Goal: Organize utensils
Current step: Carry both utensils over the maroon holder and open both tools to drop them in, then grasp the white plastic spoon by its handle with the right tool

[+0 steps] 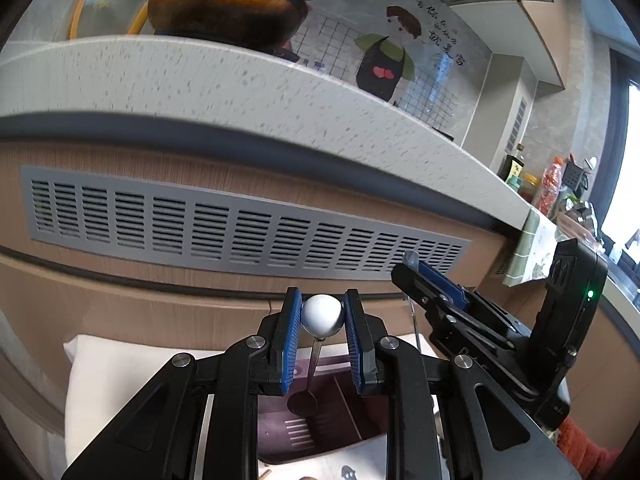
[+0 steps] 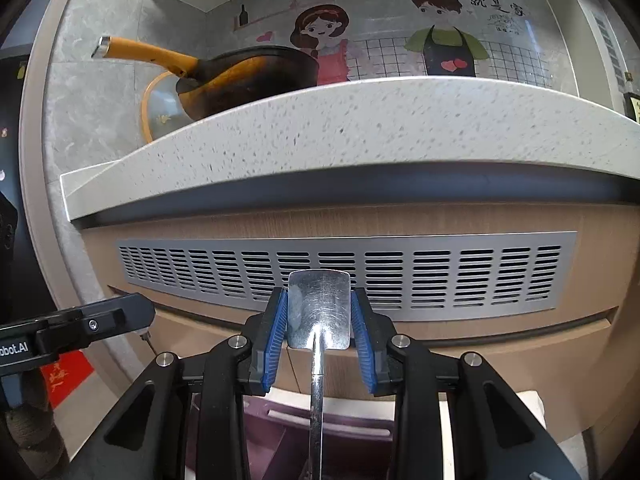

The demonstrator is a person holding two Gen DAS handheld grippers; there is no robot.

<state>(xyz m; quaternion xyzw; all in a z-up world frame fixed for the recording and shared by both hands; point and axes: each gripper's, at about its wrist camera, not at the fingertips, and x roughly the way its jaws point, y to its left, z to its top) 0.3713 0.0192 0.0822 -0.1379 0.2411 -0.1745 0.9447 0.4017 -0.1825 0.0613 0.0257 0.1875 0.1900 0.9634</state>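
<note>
While each hand-held gripper [image 1: 322, 320] [image 2: 319, 322] clamps one utensil: two utensils, apparently spoons [image 1: 322, 314] [image 2: 319, 308].

Spoon [image 1: 321, 317]: glossy white ball end, polished metal stem. Spatula [image 2: 319, 310]: scratched shiny metal. Pads [image 2: 277, 340]: ribbed blue rubbery plastic. Counter [image 2: 360, 120]: speckled matt stone. Vent [image 2: 344, 272]: matt grey metal. Tray [image 1: 320, 420]: smooth mauve plastic.
</note>
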